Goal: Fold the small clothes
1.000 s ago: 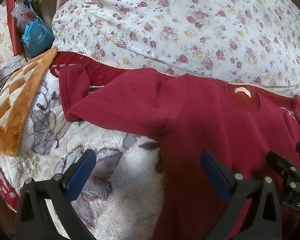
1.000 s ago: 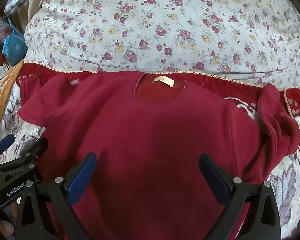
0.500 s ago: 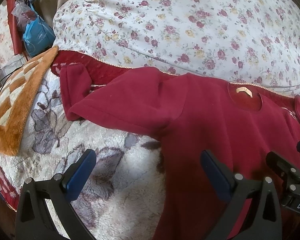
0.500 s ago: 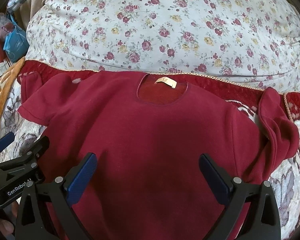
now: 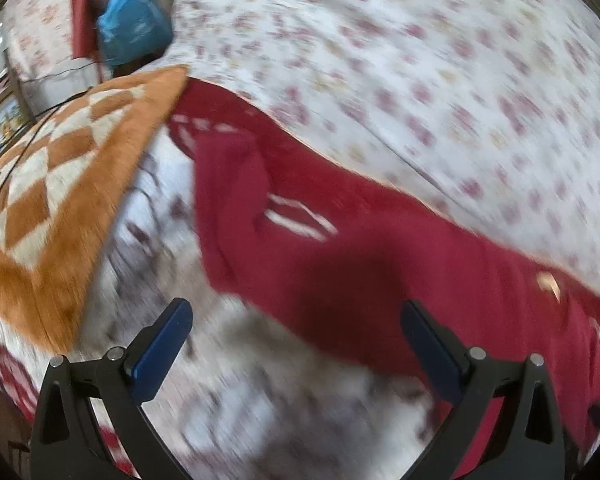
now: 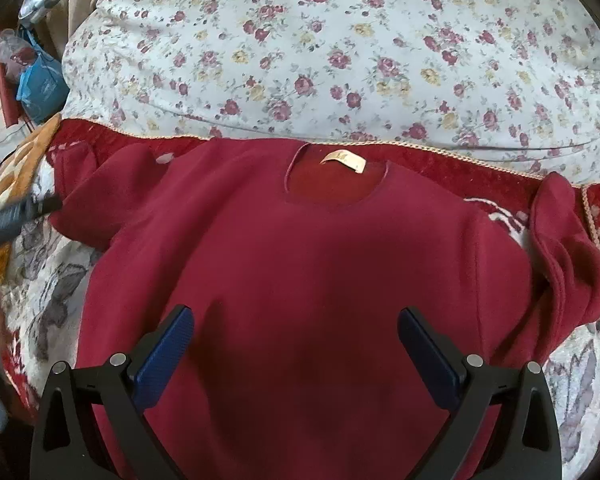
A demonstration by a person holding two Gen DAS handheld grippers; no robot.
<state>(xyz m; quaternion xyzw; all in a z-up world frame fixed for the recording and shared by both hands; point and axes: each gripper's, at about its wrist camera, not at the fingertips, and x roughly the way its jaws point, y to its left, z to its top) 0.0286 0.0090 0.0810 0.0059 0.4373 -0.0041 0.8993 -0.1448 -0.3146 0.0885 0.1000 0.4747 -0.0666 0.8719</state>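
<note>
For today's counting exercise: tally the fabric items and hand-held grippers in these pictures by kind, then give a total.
Red sweater: 1
Floral quilt: 1
Orange checked blanket: 1
Patterned bed cover: 1
Blue bag: 1
Hand-held grippers, left hand-held gripper and right hand-held gripper: 2
Total: 7
</note>
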